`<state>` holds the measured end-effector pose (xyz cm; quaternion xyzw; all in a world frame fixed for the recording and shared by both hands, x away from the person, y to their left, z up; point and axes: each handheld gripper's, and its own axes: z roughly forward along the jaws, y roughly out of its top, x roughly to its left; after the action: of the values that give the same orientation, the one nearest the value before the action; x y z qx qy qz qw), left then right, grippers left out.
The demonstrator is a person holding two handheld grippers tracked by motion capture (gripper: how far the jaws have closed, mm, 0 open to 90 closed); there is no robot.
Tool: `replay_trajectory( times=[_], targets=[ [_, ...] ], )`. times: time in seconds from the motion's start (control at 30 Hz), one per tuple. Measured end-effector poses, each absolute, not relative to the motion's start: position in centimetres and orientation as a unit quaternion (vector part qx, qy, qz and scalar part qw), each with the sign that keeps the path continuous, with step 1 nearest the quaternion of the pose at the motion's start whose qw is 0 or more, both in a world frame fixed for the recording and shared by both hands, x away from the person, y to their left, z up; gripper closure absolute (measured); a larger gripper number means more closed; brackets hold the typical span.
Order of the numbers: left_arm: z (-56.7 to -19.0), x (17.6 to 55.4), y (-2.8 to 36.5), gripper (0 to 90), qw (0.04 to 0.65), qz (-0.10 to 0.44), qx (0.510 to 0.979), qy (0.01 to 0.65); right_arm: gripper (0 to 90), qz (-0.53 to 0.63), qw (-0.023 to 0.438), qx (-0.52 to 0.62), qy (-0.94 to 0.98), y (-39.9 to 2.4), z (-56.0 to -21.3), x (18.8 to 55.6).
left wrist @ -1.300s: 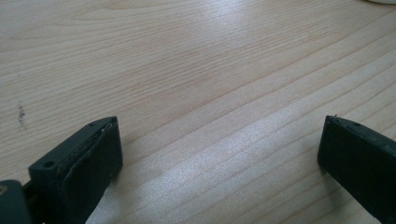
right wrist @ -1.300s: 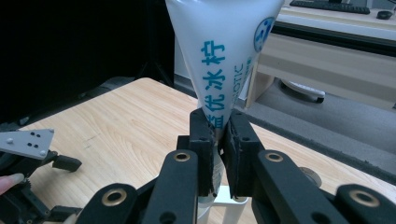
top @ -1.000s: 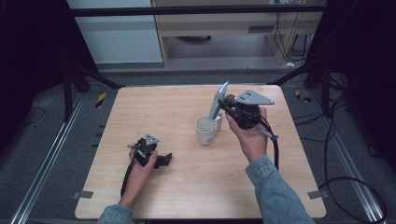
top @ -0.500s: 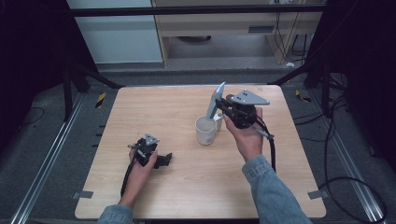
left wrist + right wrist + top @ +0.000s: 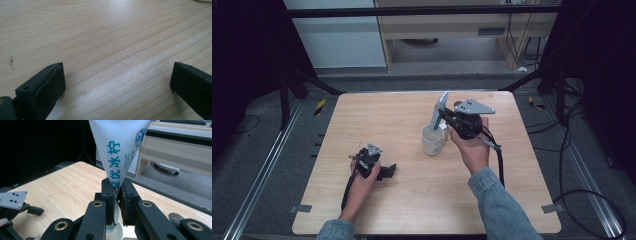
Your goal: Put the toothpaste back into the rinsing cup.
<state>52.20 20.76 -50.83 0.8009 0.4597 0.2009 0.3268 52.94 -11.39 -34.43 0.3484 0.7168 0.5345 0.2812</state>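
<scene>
While the left gripper (image 5: 388,171) is resting on the wooden table (image 5: 377,120) near its front left, its jaws standing wide apart with bare wood between them in the left gripper view, the right gripper (image 5: 443,118) is doing the work. Its jaws are clamped on a pale toothpaste tube (image 5: 120,152) with blue lettering, pinching it low down so that the wide crimped end is fanning out above the pads in the right gripper view. Seen from the high view, the tube (image 5: 439,109) is standing nearly upright, tilted a little, with its lower end dipping into the white mug (image 5: 432,140) at the middle of the table; whether that end is touching the bottom of the mug cannot be told.

Judging by this, the person is placing the tube into the mug, and the step is looking close to done. What comes next is calling for lowering the tube until it is bearing on the mug, then parting the jaws gently, so the tall tube is leaning on the rim rather than tipping the mug over.
</scene>
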Motion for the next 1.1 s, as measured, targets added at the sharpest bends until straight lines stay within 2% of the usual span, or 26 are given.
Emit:
replay_trajectory(
  times=[1.1],
  targets=[
    [-50.8,52.2,20.8,0.0,0.327,0.201,0.801,0.460,82.4,0.507,0.257,0.364,0.738,-10.7,-37.5,53.9]
  ],
)
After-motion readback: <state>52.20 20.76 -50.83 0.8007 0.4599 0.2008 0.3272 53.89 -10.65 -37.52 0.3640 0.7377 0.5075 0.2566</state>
